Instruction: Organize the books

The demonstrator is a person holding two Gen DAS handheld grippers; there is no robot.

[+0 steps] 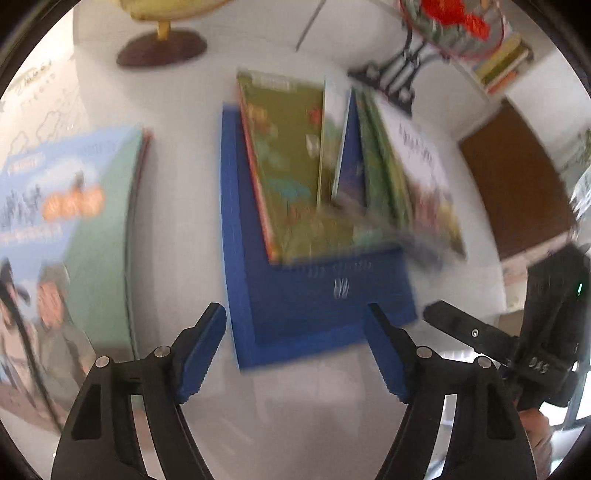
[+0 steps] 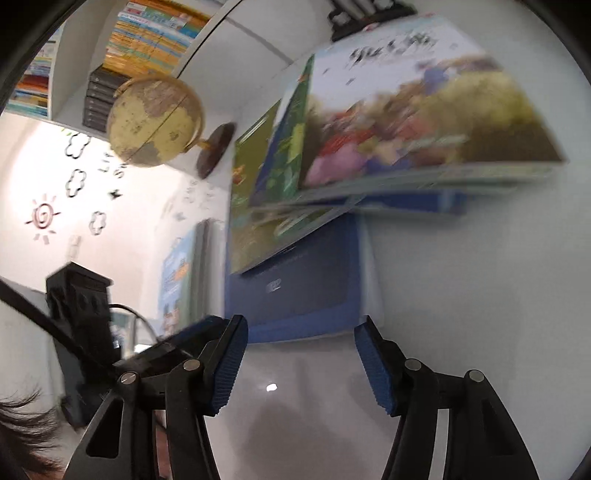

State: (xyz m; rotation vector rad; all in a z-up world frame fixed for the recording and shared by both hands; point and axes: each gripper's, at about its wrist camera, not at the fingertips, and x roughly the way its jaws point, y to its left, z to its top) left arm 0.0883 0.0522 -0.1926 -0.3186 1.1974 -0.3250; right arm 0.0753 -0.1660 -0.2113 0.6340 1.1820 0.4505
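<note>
The books leaned in a blue holder on the worktop, directly ahead of both grippers. The left gripper sat nearer; its jaws and the right gripper's gaped, empty.

— Titles on the leaning picture books? Smeared, unreadable.
— Globe? Cut off at the upper edge, only stand showing.
— Lettering on the blue holder? Too blurred to read.
</note>
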